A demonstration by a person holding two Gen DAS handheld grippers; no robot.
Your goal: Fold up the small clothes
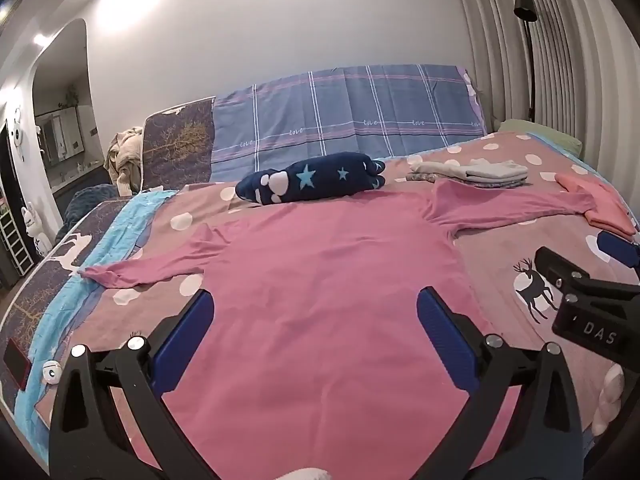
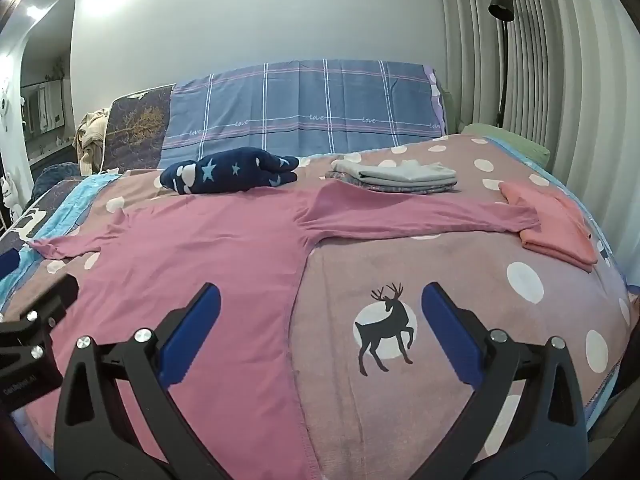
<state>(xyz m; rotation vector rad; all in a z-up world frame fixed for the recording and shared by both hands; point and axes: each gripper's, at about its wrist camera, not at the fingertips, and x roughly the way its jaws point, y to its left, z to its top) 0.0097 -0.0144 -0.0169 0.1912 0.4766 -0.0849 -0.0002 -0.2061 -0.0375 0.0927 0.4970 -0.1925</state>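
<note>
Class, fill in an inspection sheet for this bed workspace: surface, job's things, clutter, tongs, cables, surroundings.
Surface: bedspread, dotted, deer print.
Job's things: pink top spread flat, sleeves out; grey stack folded; salmon garment folded at the right sleeve's end.
Clutter: navy star bundle beyond the top.
Tongs: left tongs open over the top; right tongs open over the top's side edge and the deer; neither holds anything.
Cables: nothing seen.
Surroundings: plaid headboard cover, curtain, lamp.
</note>
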